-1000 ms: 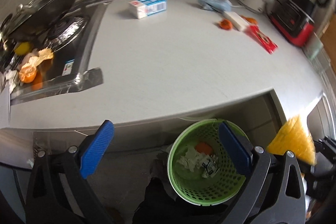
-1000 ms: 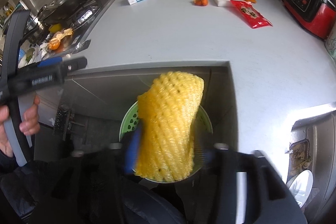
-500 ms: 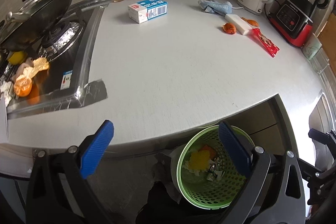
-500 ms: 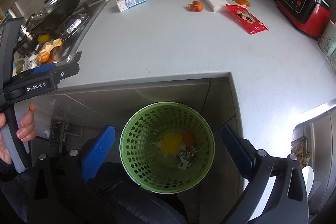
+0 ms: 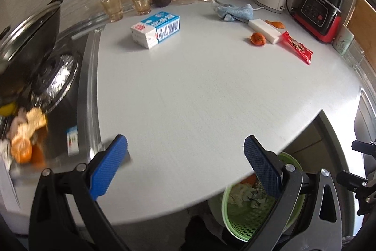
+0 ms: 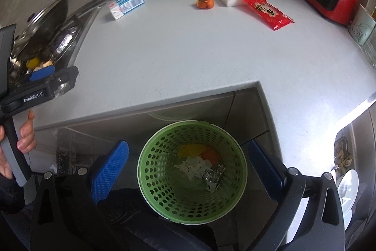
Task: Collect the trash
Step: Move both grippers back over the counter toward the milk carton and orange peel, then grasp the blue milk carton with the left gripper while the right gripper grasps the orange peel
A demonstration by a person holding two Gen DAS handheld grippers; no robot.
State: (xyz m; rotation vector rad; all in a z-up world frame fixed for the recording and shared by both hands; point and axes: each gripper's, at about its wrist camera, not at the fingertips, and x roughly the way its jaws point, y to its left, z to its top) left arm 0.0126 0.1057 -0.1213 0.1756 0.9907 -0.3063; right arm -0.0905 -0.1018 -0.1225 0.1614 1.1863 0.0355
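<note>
The right claw [image 6: 186, 166] hangs wide, empty, over the green bin [image 6: 150, 171], which holds yellow net, orange peel, tissue and foil. On the bench [image 6: 188, 51], a red packet [image 6: 266, 11] lies at one o'clock, peel [image 6: 205, 2] at twelve, a carton [image 6: 125, 4] at eleven. The left claw [image 6: 42, 73] sits at nine, gripped by a hand [image 6: 24, 133].

Two black hand-held grippers with blue pads, one carried by a dark-sleeved hand

The right hand-held gripper [image 6: 188, 166] has a black angular frame, silver round screws at its pivots and two blue fingers [image 6: 109, 171] with a dimpled rubber texture. The left hand-held gripper [image 5: 185, 164] is built the same: black arms, silver screws, blue studded pads. Seen from the right wrist, its black body bears white "GenRobot.AI" lettering and a grey handle, gripped by the person's left hand [image 6: 14, 149], which emerges from a dark sleeve.
</note>
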